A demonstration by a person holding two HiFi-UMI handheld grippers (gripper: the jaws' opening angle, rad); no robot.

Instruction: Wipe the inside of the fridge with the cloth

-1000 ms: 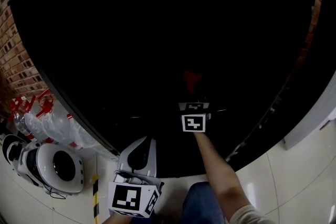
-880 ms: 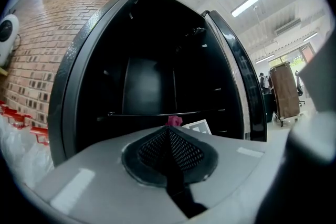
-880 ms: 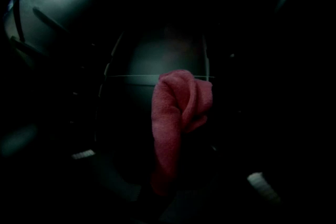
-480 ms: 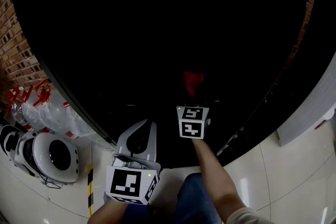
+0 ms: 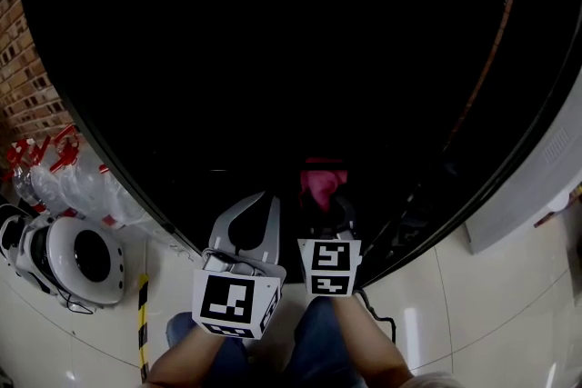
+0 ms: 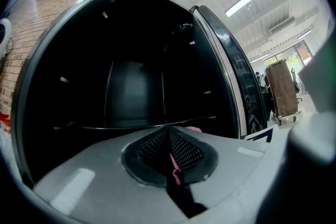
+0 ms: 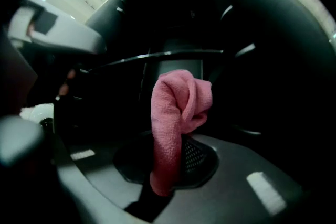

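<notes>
The left gripper [image 6: 168, 136] is holding its two grey jaws pressed together, with a thin pink shred showing in the seam. Just to its right, the right gripper [image 7: 181, 147] is clamping a bunched pink terry cloth [image 7: 178, 107] that is standing up out of its jaws. Beyond them the big black fridge [image 5: 273, 59] is standing open, with the cloth sitting just inside its front edge, short of a thin glass shelf [image 7: 173, 53].

Fridge interior [image 5: 273, 59] near black; ceiling strip lights [image 6: 244, 1] bright; fisheye edges blurred.

brick wall [image 5: 20, 77] at left, glossy pale floor tiles [image 5: 509, 313], ceiling strip light [image 6: 243, 1]
</notes>
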